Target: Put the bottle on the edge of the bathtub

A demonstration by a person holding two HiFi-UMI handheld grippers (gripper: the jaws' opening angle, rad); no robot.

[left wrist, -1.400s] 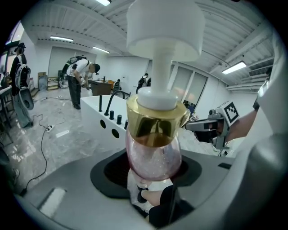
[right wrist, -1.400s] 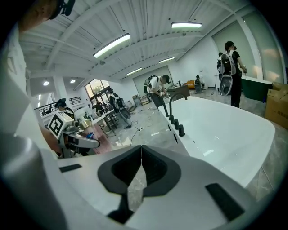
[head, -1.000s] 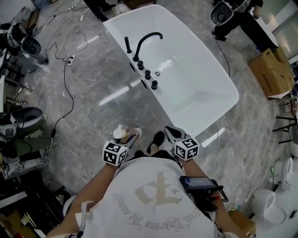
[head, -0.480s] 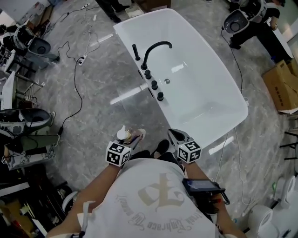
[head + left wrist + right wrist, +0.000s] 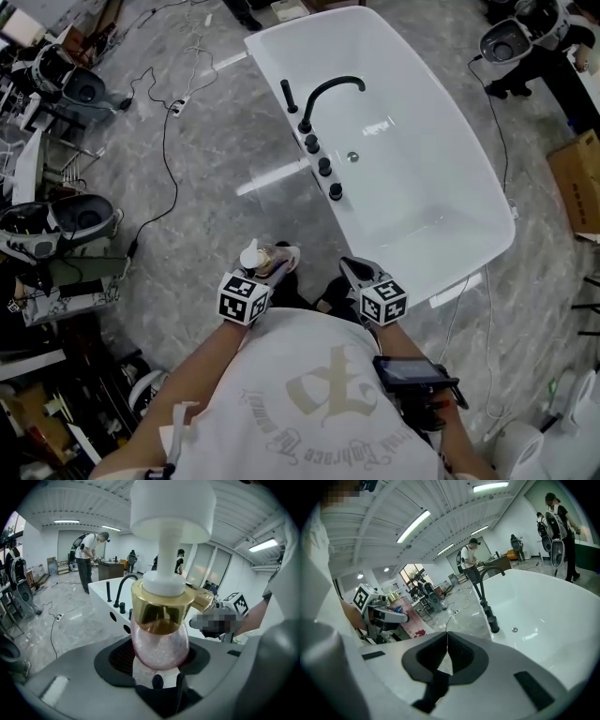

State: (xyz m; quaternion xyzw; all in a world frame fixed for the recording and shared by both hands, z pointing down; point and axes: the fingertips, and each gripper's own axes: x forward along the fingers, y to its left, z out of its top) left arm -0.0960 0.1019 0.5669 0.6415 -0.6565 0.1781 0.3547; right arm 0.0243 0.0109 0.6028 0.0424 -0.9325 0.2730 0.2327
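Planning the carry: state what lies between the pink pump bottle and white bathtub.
Head view: only bare grey marble floor separates pink pump bottle and white bathtub.

Open lab hall, freestanding bathtub [image 5: 427, 155], ceiling strip lights [image 5: 412, 526], cluttered equipment [image 5: 58, 230]

Nothing is reading cleanly here. The shirt [image 5: 328, 403] is showing a big ornate emblem with curved gothic lettering under it, too warped to spell out. The bottle [image 5: 410, 620] is carrying a pink label with a small blue oval badge, its wording too tiny. The marker cubes [image 5: 243, 300] are displaying black-and-white square patterns only.
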